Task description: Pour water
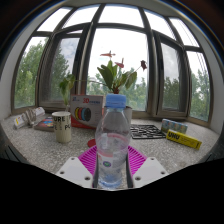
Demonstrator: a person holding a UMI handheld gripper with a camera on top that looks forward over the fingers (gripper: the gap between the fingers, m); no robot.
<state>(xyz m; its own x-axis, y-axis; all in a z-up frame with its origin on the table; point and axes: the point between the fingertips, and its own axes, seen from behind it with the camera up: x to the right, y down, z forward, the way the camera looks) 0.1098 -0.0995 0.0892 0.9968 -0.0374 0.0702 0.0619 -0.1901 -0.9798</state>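
The claw (111,168) has its two fingers at either side of a clear plastic water bottle (113,140) with a pale blue cap, and their pink pads (92,158) lie against the lower part of the bottle, so the claw looks pinched on it; whether the bottle's base rests on the desk (40,150) or is lifted off it cannot be told. The bottle stands upright, straight ahead between the fingers. The desk is a speckled, stone-like grey surface that runs back to a curved bay of tall windows (120,50) with dark frames; through the glass show green trees and a bright sky. Beyond the bottle, near the windows, stands a potted plant (112,75) with long leaves and dark reddish flowers on thin stems. To the left of the bottle stands a pale cup (62,126), apart from it, and just behind the bottle is a red and white box (86,110). Farther left lie some flat packets or booklets (30,118). To the right lie a black-and-white checked board (148,131) and a yellow box (182,137), well apart from the bottle.
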